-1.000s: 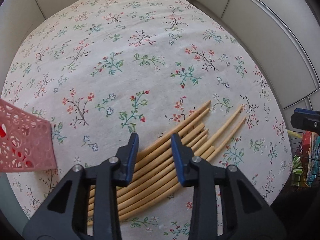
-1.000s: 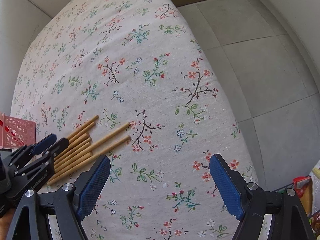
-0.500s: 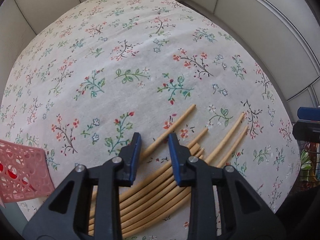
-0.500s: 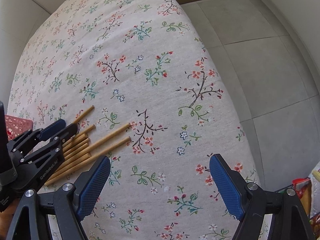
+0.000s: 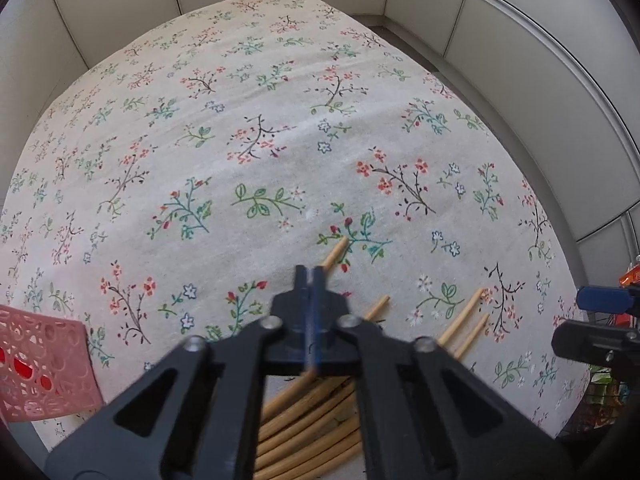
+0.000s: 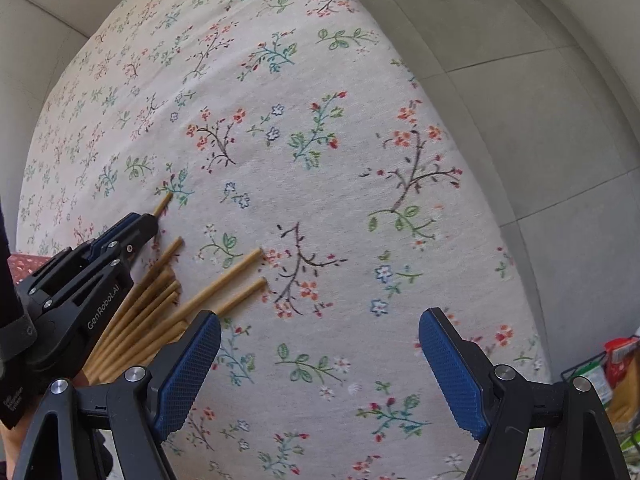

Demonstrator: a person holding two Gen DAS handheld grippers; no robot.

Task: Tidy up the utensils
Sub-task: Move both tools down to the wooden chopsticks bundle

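While the left gripper (image 5: 309, 276) pinches one wooden stick (image 5: 335, 251) tight, the other sticks (image 6: 224, 286) lie in a pile on the flowered cloth (image 6: 320, 184) right under it. A pink basket (image 5: 44, 364) sits off to its left. The right gripper (image 6: 320, 364) hangs wide open nearby, holding nothing, and its blue pad covers some stick ends.

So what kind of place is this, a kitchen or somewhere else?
Probably a home dining spot: a table under a floral tablecloth, loose wooden chopsticks, a pink basket and a tiled floor.
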